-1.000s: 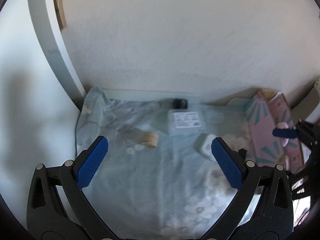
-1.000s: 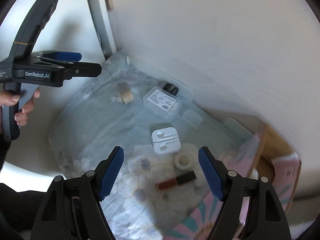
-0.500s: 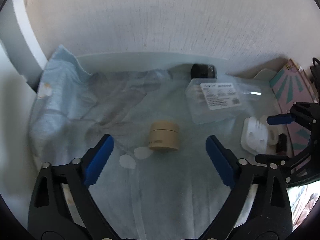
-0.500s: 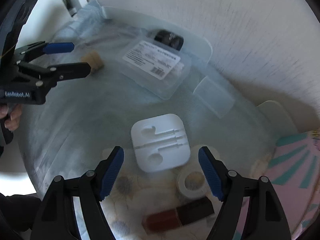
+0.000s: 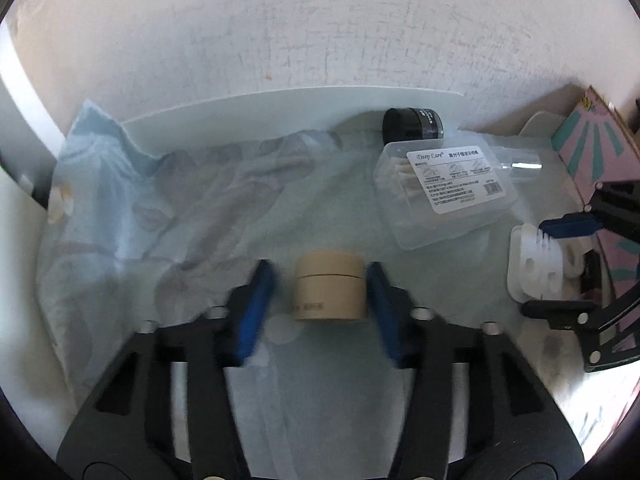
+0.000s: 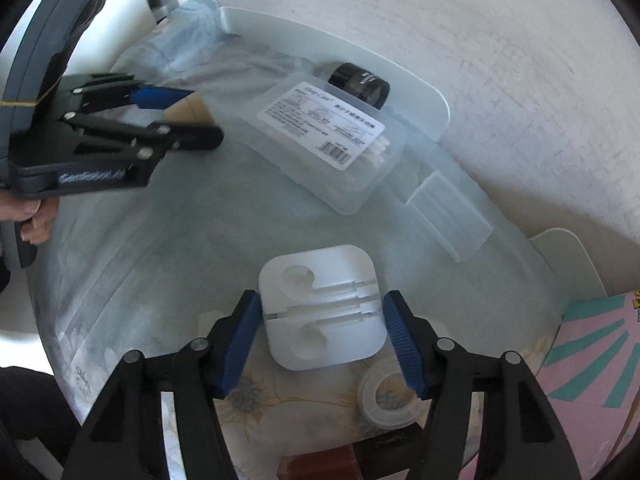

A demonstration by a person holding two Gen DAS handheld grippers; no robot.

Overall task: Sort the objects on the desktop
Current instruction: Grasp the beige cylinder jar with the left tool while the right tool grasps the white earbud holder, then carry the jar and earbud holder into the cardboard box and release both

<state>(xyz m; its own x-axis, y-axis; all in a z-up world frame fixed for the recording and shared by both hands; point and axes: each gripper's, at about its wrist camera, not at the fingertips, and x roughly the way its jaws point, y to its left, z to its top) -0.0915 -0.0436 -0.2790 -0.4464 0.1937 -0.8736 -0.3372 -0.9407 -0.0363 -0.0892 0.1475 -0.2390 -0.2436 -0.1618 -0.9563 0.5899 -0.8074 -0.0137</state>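
Observation:
A beige round jar (image 5: 330, 291) lies on the light blue cloth (image 5: 168, 216). My left gripper (image 5: 318, 312) straddles it, its blue pads blurred, with small gaps on both sides; it also shows in the right wrist view (image 6: 176, 120). A white square earphone case (image 6: 322, 306) lies between the pads of my right gripper (image 6: 320, 338), left pad at its edge, right pad close beside it. That case also shows in the left wrist view (image 5: 534, 266), with my right gripper (image 5: 560, 264) around it.
A clear cotton-swab box (image 6: 324, 140) and a black jar (image 6: 360, 85) lie near the wall. A small clear case (image 6: 448, 214), a white tape ring (image 6: 386, 396) and a red-brown stick (image 6: 320, 466) lie nearby. A pink patterned box (image 6: 592, 352) stands at the right.
Both grippers have moved forward and down and narrowed their jaws: the left now straddles the beige jar, the right straddles the white earphone case.

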